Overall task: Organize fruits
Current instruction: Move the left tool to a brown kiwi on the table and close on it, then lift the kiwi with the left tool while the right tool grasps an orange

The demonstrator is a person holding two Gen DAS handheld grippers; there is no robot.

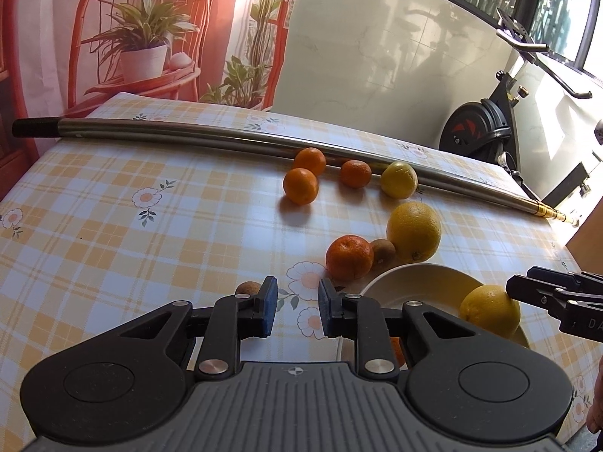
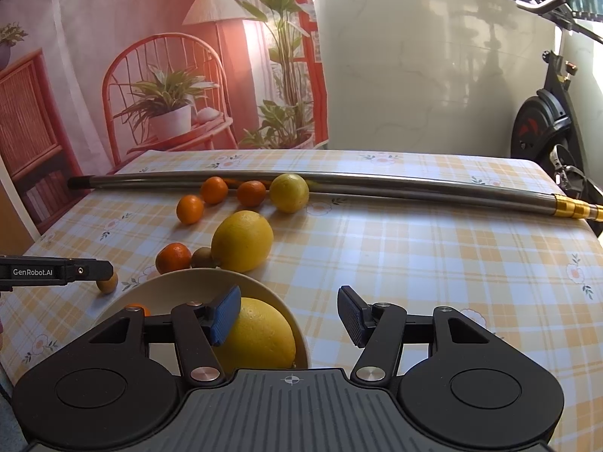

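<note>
Left gripper fingers drawn in, nothing between them; right gripper fingers apart, empty, beside the bowl. The tangerine sits just ahead-right of the left fingers: spread wide, straddle it squarely, squeeze gently.

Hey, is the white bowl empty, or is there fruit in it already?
Not empty. The bowl holds a large yellow citrus fruit, and a small orange fruit shows at its left side.
</note>
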